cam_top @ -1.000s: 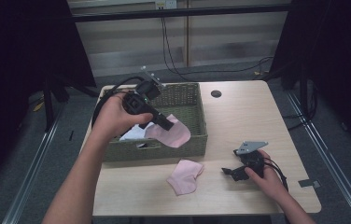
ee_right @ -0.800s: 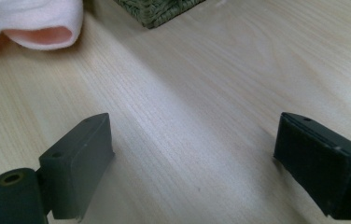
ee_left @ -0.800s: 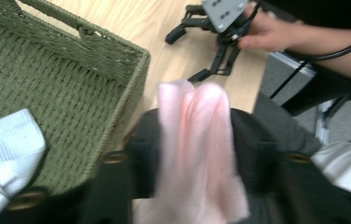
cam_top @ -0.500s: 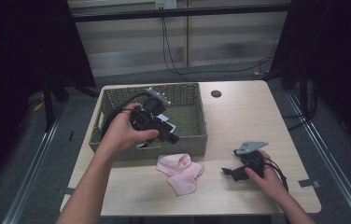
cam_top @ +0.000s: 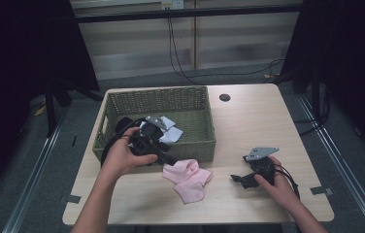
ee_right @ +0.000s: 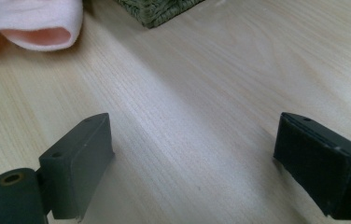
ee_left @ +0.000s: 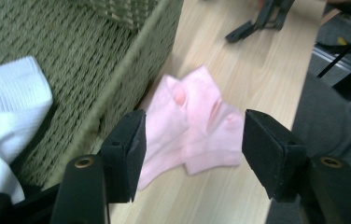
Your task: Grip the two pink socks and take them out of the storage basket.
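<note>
my left gripper (cam_top: 163,156) hangs over the near rim of the basket (cam_top: 122,99), and its jaws have just been opening; they stand apart now with nothing between them. the pink socks (cam_top: 189,178) lie in a loose heap on the table (cam_top: 258,121), just beside the basket's near wall, one lapped over the other. in the left gripper view i look past my pads straight at the pink socks (ee_left: 197,123), with white socks (ee_left: 5,112) down in the basket to one side. my right gripper (cam_top: 242,178) rests low on the bare wood to the right, jaws spread wide and empty, well apart from the heap. the trouble i see: if i go back into the basket for the white socks (cam_top: 167,131), my cable or knuckles could catch the woven rim and drag the whole basket toward me, shoving the pink heap to the table's near edge. if i go for the pink ones instead, they are soft and overlapped, so a shallow pinch would likely lift one layer and leave the other. my right gripper could also nudge the heap if it slides in carelessly.
</note>
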A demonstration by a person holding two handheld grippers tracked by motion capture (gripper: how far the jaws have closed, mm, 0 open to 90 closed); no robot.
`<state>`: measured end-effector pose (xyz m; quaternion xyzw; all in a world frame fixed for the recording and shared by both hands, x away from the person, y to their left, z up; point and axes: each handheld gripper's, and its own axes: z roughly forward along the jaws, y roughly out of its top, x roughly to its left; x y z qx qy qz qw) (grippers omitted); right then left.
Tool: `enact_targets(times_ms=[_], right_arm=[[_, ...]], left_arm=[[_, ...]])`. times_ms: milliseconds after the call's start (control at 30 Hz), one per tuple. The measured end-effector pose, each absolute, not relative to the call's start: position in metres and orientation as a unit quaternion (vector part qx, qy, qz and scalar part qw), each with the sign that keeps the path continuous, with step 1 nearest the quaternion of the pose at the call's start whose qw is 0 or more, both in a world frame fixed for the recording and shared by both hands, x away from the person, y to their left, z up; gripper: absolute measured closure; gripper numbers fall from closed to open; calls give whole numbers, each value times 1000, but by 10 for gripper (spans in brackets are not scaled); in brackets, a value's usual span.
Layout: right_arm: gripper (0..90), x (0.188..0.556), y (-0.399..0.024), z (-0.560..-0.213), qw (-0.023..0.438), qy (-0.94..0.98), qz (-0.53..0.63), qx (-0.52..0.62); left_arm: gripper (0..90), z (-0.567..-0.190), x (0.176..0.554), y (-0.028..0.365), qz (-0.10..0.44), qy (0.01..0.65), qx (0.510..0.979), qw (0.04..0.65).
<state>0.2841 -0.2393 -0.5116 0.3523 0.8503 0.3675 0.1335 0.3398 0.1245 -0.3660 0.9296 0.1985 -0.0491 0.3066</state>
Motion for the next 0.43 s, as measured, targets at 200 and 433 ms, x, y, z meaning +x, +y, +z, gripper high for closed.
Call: enact_targets(times_ms=[200,433], right_arm=[[106,284,-239,-512,133,850,368,352],[107,284,-239,-512,134,850,367,352]], left_arm=[[372,-384,333,128,-32,196,930,309],[325,-399,321,115,-3,179,929,323]])
